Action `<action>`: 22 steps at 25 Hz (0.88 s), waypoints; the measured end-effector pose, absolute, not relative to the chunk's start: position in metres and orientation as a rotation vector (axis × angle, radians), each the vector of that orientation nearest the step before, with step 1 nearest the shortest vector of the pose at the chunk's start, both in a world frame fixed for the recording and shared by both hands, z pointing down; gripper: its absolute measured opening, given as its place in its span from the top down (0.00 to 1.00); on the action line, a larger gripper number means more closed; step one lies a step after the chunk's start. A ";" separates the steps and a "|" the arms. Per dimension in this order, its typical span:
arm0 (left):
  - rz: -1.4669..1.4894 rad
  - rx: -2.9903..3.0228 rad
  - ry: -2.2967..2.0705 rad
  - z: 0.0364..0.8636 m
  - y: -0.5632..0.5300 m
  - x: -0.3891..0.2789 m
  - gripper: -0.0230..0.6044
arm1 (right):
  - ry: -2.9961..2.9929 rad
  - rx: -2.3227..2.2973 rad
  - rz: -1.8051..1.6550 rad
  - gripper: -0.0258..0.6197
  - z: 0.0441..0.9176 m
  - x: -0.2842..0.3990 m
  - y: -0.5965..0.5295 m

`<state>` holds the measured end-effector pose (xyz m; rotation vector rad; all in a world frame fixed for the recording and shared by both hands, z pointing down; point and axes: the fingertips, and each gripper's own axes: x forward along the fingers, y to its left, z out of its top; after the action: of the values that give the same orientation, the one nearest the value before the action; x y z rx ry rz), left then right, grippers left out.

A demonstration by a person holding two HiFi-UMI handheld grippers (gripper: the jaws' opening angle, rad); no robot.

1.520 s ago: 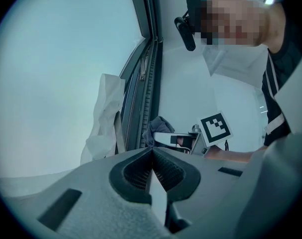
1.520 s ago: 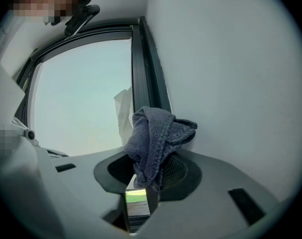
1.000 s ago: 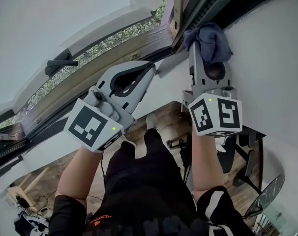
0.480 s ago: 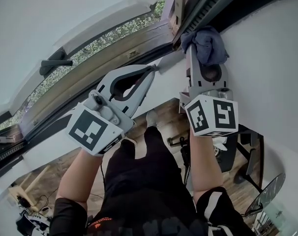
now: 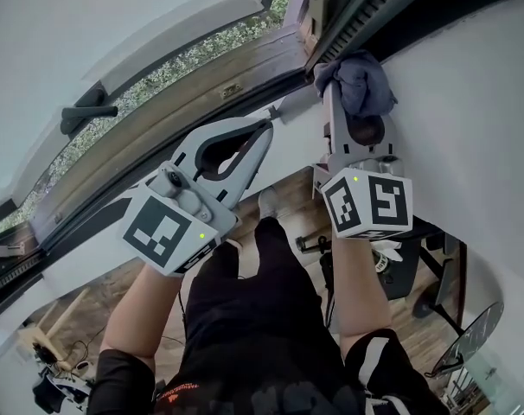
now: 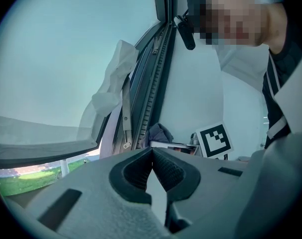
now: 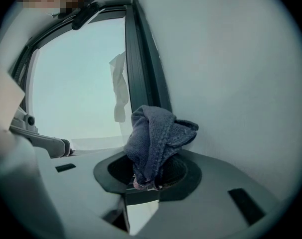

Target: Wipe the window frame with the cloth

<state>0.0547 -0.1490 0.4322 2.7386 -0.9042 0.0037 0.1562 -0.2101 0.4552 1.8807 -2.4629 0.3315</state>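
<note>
Right gripper view: a bunched blue-grey cloth [image 7: 156,138] is clamped in the jaws of the right gripper [image 7: 148,177] beside the window frame [image 7: 141,59]; the jaws of the left gripper [image 6: 152,152] are closed together.

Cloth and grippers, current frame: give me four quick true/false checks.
1. The right gripper is shut on the cloth. True.
2. The left gripper holds a second cloth. False: its jaws are together with nothing between them.
3. The cloth is up by the dark window frame, next to the white wall. True.
4. The cloth is bright red. False: it is bluish-grey.
</note>
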 end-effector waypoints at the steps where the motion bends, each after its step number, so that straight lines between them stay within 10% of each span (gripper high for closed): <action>1: 0.011 2.735 -0.903 0.435 -0.150 0.055 0.93 | -2.461 1.879 0.335 0.78 0.458 0.156 -0.210; 22: -0.027 2.711 -0.877 0.457 -0.150 0.066 0.93 | -2.385 1.829 0.465 0.78 0.527 0.158 -0.210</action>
<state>0.0665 -0.1503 0.4565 2.7105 -0.8772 -0.0268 0.1584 -0.2099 0.5272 1.8288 -2.3853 0.4647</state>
